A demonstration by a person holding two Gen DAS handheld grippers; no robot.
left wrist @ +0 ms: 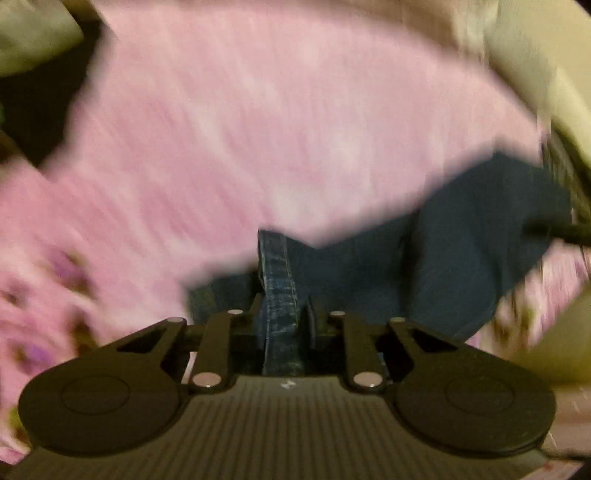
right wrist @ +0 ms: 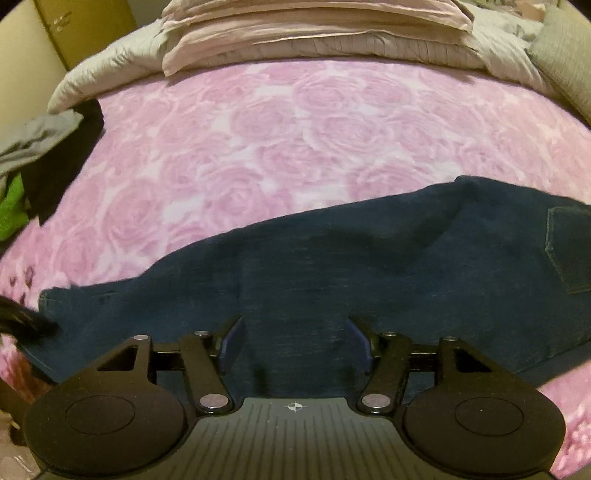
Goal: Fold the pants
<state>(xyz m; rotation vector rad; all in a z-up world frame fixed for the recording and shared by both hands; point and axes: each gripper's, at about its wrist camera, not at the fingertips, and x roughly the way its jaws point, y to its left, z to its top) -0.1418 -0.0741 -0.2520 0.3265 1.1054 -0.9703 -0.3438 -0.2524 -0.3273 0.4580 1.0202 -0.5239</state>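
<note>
Dark blue jeans (right wrist: 351, 258) lie stretched across a pink rose-print blanket (right wrist: 277, 140), legs running left, a back pocket showing at the far right. My right gripper (right wrist: 295, 336) hovers just above the middle of the legs, open, nothing between its fingers. In the blurred left wrist view, my left gripper (left wrist: 282, 314) is shut on a stitched hem edge of the jeans (left wrist: 277, 266), which stands up between the fingers. The rest of the denim (left wrist: 461, 240) trails off to the right over the blanket (left wrist: 240, 129).
Folded pale pink bedding (right wrist: 314, 33) and a grey-white duvet (right wrist: 110, 66) lie at the far end of the bed. A heap of grey, black and green clothes (right wrist: 40, 162) sits at the left edge. A dark object (right wrist: 22, 317) pokes in at lower left.
</note>
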